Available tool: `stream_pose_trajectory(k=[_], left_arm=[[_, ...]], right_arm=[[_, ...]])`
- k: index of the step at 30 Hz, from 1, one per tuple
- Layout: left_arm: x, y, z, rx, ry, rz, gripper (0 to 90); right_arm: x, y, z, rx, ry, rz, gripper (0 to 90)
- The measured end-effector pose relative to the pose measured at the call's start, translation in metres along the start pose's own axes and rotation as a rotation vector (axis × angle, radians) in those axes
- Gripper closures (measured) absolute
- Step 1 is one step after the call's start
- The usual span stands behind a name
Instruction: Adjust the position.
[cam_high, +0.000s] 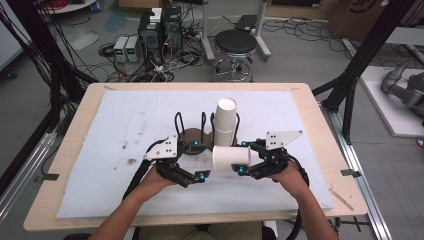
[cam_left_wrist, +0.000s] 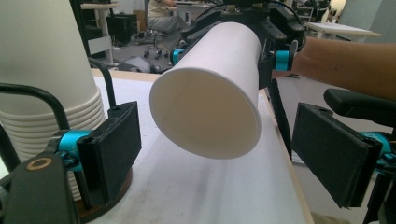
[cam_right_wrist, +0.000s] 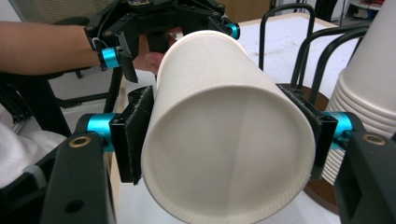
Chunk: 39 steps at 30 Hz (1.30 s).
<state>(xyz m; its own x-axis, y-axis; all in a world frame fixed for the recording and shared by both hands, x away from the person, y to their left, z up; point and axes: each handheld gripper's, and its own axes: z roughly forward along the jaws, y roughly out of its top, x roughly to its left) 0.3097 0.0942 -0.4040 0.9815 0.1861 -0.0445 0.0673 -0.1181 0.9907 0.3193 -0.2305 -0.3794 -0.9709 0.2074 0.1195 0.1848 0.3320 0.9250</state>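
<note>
Fingers of our right gripper (cam_high: 243, 158) clench a paper cup (cam_high: 231, 158) sideways just in front of the cup stack (cam_high: 225, 121), our left gripper (cam_high: 198, 160) released; we risk crushing its thin wall.

Left gripper (cam_left_wrist: 212, 154) jaws wide apart, nothing touching — white paper cup (cam_left_wrist: 210, 93) lies sideways ahead, clamped by right gripper (cam_left_wrist: 261, 42); cup stack (cam_left_wrist: 42, 84) beside.

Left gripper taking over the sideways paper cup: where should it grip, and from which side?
Grip the paper cup at its free closed-bottom end, coming in from the left gripper's side. The cup lies level; the right gripper already clamps its wall near the open rim. Pinch lightly across the round wall.
</note>
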Motion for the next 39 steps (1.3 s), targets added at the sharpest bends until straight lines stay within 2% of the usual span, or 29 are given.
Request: stream_pose_trajectory(k=[8, 18, 21, 26, 28, 34, 39], left_arm=[[-0.001, -0.001, 0.004, -0.012, -0.018, -0.001, 16.0], [-0.003, 0.001, 0.006, -0.033, -0.027, 0.039, 16.0], [-0.004, 0.001, 0.008, -0.041, -0.038, 0.038, 16.0], [-0.005, 0.002, 0.009, -0.039, -0.042, 0.044, 15.6], [-0.006, 0.002, 0.010, -0.034, -0.048, 0.045, 15.6], [-0.007, 0.002, 0.012, -0.021, -0.039, 0.044, 15.7], [-0.006, 0.003, 0.011, -0.003, -0.036, 0.062, 23.2]], right_arm=[[0.001, -0.002, 0.004, -0.020, 0.029, 0.013, 32.8], [0.003, -0.001, 0.009, -0.026, 0.071, 0.021, 32.9], [0.003, 0.000, 0.012, -0.028, 0.082, 0.022, 33.0], [0.003, 0.000, 0.015, -0.036, 0.103, 0.025, 33.0], [0.004, 0.001, 0.017, -0.050, 0.125, 0.031, 33.0], [0.004, 0.001, 0.019, -0.052, 0.140, 0.039, 33.0], [0.003, 0.001, 0.020, -0.027, 0.134, 0.037, 33.3]])
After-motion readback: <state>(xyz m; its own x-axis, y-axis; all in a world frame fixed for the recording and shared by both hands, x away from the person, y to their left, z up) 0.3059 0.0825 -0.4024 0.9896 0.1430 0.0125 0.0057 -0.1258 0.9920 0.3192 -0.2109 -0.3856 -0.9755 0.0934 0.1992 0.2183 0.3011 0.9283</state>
